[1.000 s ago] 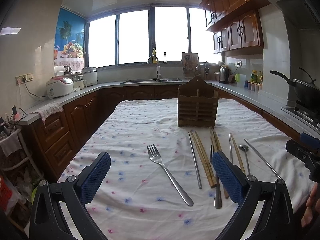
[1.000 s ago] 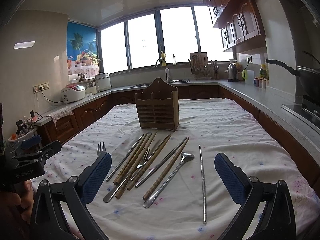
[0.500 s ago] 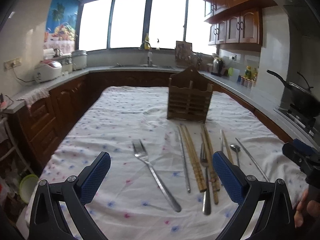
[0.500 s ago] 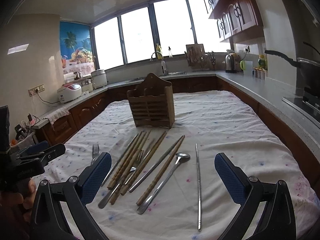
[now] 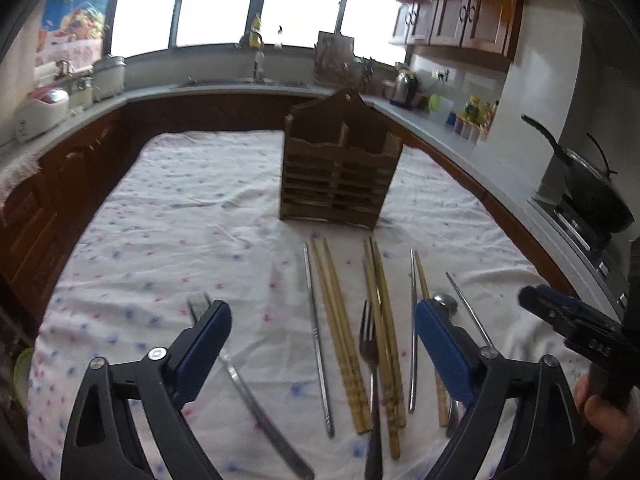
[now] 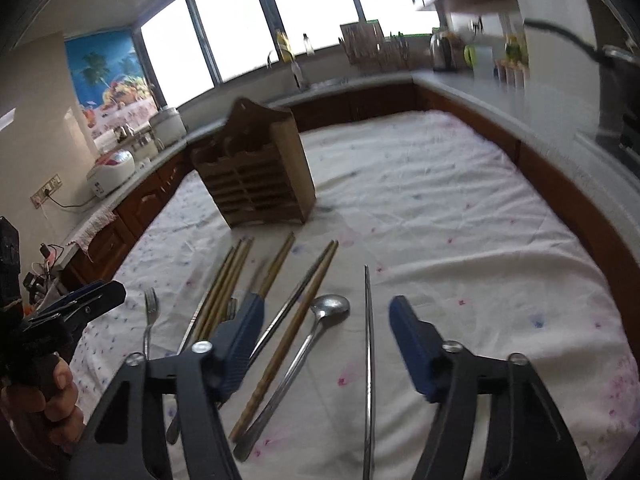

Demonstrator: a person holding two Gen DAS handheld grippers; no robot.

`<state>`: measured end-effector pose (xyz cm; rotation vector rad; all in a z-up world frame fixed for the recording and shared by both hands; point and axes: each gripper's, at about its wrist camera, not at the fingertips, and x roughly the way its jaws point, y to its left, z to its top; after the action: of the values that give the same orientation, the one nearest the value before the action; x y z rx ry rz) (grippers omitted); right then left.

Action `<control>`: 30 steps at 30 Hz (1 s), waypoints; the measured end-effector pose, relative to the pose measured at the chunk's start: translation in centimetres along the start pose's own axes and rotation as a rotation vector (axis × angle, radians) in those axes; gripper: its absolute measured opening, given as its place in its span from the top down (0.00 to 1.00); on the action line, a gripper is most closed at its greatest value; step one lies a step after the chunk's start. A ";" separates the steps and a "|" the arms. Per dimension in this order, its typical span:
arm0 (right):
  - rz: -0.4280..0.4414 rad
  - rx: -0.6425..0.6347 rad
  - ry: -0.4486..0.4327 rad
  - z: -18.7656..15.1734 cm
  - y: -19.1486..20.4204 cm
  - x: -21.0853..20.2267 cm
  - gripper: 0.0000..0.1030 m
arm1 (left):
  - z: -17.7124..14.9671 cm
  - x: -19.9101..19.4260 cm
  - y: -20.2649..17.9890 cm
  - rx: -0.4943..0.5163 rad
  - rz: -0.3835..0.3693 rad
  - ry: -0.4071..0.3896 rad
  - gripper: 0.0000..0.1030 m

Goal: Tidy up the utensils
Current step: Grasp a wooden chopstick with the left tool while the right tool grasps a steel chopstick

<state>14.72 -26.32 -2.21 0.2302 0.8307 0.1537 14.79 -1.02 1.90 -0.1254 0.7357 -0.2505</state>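
Left wrist view: both the left claw [image 5: 322, 340] and right claw [image 6: 326, 336] hover spread and empty. Nothing looks sorted yet: forks, chopsticks [image 5: 340, 332] and spoon [image 6: 296, 364] lie along the desk's [image 5: 180, 208] near edge, before the wooden holder [image 5: 340, 172].

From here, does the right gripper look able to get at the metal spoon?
Probably yes: the open right gripper hovers right over the metal spoon; only a wooden chopstick lies close alongside.
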 end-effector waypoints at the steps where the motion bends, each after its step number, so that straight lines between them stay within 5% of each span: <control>1: -0.001 0.003 0.021 0.3 -0.2 0.7 0.46 | 0.4 0.7 -0.2 0.003 -0.002 0.016 0.16; 11: -0.034 0.007 0.178 1.4 -1.7 6.0 0.72 | 4.8 8.8 -2.2 0.074 -0.066 0.178 0.29; 23: -0.063 0.005 0.257 1.6 -3.2 9.5 0.82 | 6.4 16.7 -3.0 0.071 -0.093 0.318 0.46; 30: -0.127 -0.107 0.260 1.7 -1.8 10.5 0.86 | 6.6 19.6 -3.5 0.067 -0.115 0.370 0.76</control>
<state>23.04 -25.95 -9.05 0.0566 1.0896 0.1094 32.63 -9.48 -5.24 -0.0573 1.0881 -0.4141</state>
